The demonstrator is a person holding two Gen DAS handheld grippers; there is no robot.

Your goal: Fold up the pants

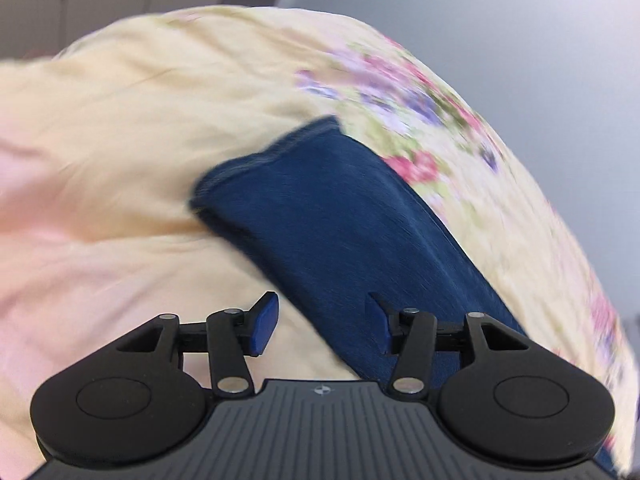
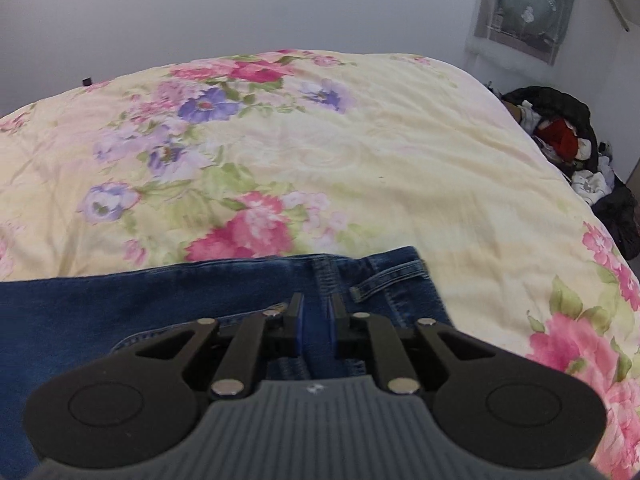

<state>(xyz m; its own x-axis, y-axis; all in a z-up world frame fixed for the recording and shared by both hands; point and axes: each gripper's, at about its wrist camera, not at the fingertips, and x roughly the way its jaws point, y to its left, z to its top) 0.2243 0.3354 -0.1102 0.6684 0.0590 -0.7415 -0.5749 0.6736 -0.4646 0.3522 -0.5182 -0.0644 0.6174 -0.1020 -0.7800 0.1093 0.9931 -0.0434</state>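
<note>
The pants (image 2: 160,312), blue jeans, lie spread on the bed (image 2: 360,152), whose floral quilt serves as the flat surface for folding. The waistband is the landmark here: the right gripper (image 2: 316,320) sits directly on it, just beside a belt loop (image 2: 386,280), with its blue pads drawn close together and denim between them. It appears to be clenched on the waistband fabric, though how firmly it bites cannot be told. Holding this end probably anchors the garment so the far end can be carried over it. Far from the waistband, the left gripper (image 1: 320,326) hovers over a pant leg, near the leg's hem (image 1: 264,156). Its jaws stand wide apart and nothing sits between them, so it is released. The left wrist view is motion-blurred, suggesting quick travel. My guess is that it is lining up to take the leg. Well away from the waistband, beyond the bed's edge, a pile of clothes (image 2: 568,140) lies on the floor.
</note>
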